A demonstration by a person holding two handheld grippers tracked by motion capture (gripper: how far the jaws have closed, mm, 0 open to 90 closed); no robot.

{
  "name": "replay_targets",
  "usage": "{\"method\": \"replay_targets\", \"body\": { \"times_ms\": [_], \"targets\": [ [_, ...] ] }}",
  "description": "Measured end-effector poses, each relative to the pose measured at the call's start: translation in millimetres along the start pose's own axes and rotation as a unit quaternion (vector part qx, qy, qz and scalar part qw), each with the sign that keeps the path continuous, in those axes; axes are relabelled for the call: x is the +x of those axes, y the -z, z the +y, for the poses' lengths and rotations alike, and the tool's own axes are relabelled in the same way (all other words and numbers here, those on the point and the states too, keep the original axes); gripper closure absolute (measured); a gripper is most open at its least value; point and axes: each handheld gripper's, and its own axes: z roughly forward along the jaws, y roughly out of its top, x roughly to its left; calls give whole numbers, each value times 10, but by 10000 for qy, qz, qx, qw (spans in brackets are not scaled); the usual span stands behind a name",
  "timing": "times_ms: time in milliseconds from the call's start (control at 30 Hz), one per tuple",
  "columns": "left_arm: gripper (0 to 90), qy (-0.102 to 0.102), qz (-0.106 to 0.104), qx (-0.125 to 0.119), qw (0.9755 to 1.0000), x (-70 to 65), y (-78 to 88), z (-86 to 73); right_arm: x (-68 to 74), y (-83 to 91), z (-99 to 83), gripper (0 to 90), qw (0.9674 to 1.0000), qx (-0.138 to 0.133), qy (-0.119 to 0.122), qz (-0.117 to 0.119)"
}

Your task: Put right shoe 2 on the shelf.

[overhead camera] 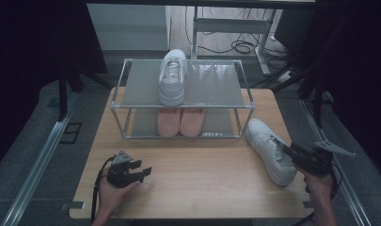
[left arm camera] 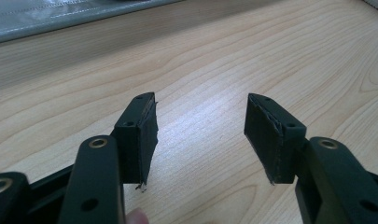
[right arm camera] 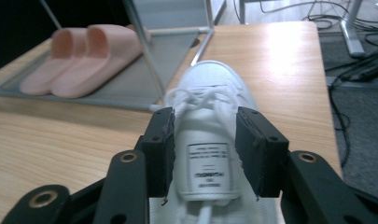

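With its mate already on the rack (overhead camera: pixel 131 89), my right gripper (right arm camera: pixel 203 151) straddles the white sneaker's (right arm camera: pixel 214 88) tongue, jaws apart; my left gripper (left arm camera: pixel 200 135) gapes idle.

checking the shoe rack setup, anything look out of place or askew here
One white sneaker lies loose on the table, angled, right of the rack, while its mate sits on the top shelf. The right tongs straddle its tongue. The pink slippers sit paired on the lower shelf.
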Motion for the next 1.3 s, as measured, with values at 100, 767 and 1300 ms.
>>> {"method": "replay_targets", "body": {
  "times_ms": [100,767,1300],
  "targets": [
    [443,12,-3,-10,10000,1,4,0,-41,-34,18,547,10000,61,25,-15],
    [441,-6,14,47,10000,0,-29,-4,-179,-388,31,531,9969,731,224,-166],
    [441,56,-70,14,10000,16,-12,-1,-194,-516,8,784,9928,909,587,-519]
  ]
}}
